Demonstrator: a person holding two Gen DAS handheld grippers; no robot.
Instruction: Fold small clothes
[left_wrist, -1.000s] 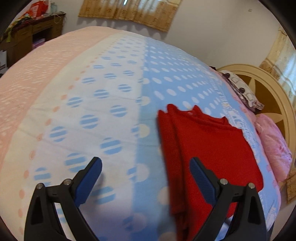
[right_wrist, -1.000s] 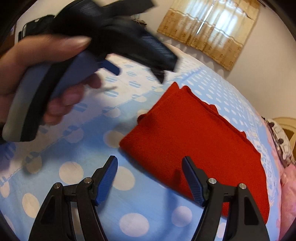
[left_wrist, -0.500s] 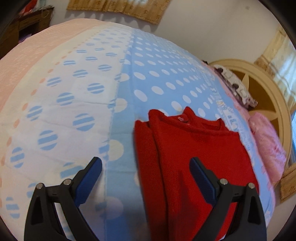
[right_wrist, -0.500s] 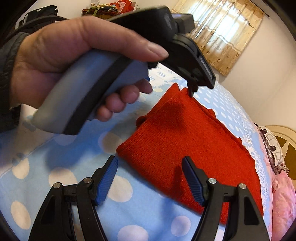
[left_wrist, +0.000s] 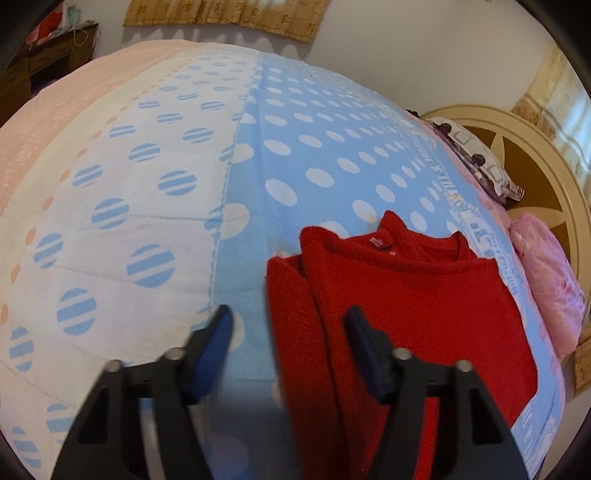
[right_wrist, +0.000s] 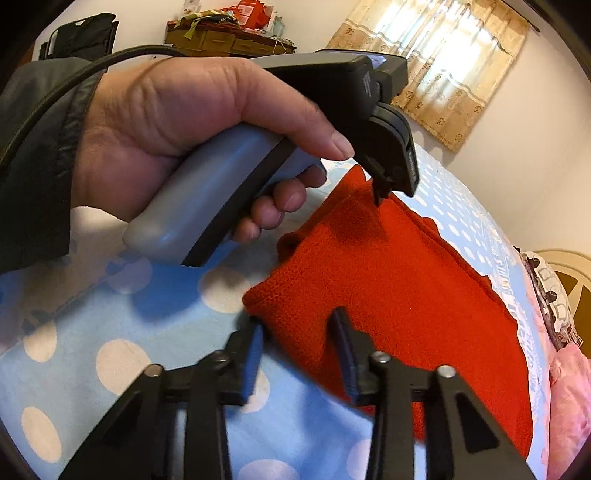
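Note:
A folded red sweater lies on the blue dotted bed sheet, collar toward the headboard. My left gripper straddles the sweater's folded left edge. Its jaws are closing, with the red edge between them and a gap still showing beside the left pad. In the right wrist view a hand holds that left gripper over the sweater's far edge. My right gripper is at the sweater's near corner. Its jaws are closing, and the corner lies between them.
A pink pillow and a patterned pillow lie by the round wooden headboard on the right. A wooden dresser with clutter and a dark chair stand by the far wall. A dark sleeve fills the left side.
Both grippers' jaws have narrowed sharply. The left gripper has moved across onto the sweater's left edge. In the right wrist view the hand holding it has come down closer.

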